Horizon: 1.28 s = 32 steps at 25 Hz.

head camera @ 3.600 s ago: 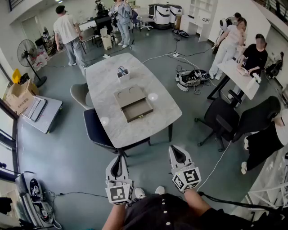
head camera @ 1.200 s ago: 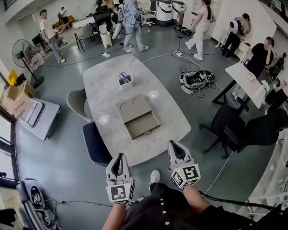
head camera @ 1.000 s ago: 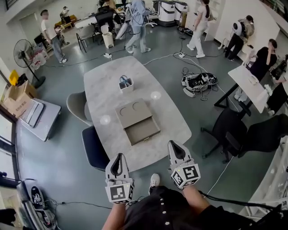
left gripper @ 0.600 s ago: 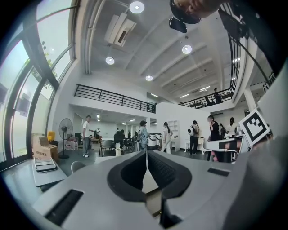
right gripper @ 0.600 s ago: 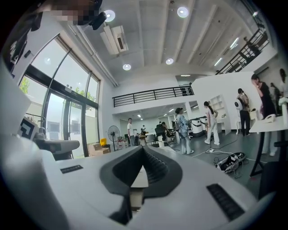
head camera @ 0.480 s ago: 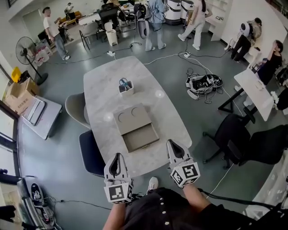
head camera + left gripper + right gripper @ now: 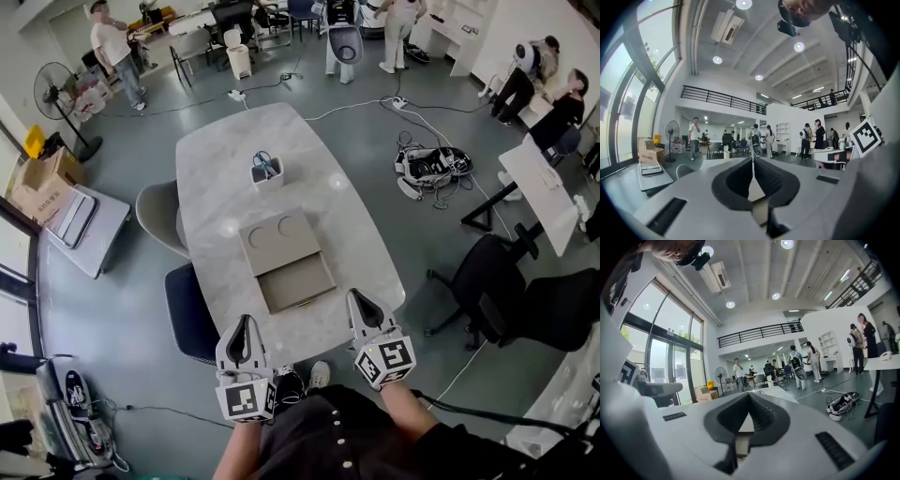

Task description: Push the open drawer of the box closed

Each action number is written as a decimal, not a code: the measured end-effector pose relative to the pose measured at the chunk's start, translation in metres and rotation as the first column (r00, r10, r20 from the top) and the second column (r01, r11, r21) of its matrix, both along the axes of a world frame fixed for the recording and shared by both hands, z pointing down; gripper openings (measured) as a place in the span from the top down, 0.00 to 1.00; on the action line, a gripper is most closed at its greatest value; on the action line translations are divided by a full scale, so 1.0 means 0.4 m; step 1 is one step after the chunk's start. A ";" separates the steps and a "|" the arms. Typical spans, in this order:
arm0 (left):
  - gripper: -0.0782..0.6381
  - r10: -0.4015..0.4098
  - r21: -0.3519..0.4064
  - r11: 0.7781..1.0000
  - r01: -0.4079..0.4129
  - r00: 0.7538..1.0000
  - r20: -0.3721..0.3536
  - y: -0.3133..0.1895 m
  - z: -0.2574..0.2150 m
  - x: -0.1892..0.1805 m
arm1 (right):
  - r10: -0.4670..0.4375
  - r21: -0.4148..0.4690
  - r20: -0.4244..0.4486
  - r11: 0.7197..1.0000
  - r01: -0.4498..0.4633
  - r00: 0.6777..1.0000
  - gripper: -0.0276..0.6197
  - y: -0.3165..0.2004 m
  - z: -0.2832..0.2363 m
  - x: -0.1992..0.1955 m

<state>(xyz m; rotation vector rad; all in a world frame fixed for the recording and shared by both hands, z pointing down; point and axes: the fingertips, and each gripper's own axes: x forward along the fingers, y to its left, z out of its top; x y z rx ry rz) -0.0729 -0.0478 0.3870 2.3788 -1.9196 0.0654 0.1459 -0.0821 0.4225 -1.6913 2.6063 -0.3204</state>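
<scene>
Drawer [image 7: 298, 286] open | ahead between left gripper [image 7: 243, 322], right gripper [image 7: 357, 299] | untouched

- One white marble table with grey veins [image 7: 216, 155].
- One flat beige box [image 7: 278, 246], with one open drawer [image 7: 296, 287] and two round dimples [image 7: 260, 230] in its lid.
- One small white square pot [image 7: 265, 174] on the tabletop.
- Two grey hand-held grippers, the left gripper [image 7: 244, 321] and the right gripper [image 7: 354, 296], with one black-and-white marker cube apiece.
- Two chairs at the table's left edge: one grey chair [image 7: 157, 214] and one dark blue chair [image 7: 187, 314].
- One black pedestal fan [image 7: 56, 94].
</scene>
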 end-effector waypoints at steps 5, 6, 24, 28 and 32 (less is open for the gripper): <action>0.86 0.010 -0.014 1.000 -0.010 1.000 0.005 -0.030 0.017 -0.022 | -0.005 -0.021 0.013 1.000 0.005 1.000 0.96 -0.040 0.016 -0.033; 0.86 0.013 -0.017 1.000 -0.013 1.000 0.003 -0.038 0.019 -0.027 | -0.005 -0.027 0.018 1.000 0.006 1.000 0.96 -0.048 0.017 -0.039; 0.86 0.075 -0.133 0.988 -0.079 0.997 -0.035 -0.133 0.153 -0.071 | 0.012 -0.270 -0.006 0.963 -0.013 1.000 0.96 -0.094 0.273 -0.123; 0.86 0.083 -0.190 0.978 -0.091 0.995 -0.047 -0.128 0.215 -0.066 | -0.011 -0.336 -0.051 0.942 -0.007 0.999 0.96 -0.073 0.372 -0.144; 0.86 0.094 -0.236 0.966 -0.105 0.994 -0.055 -0.121 0.264 -0.059 | -0.036 -0.422 -0.066 0.907 0.005 0.997 0.96 -0.055 0.475 -0.172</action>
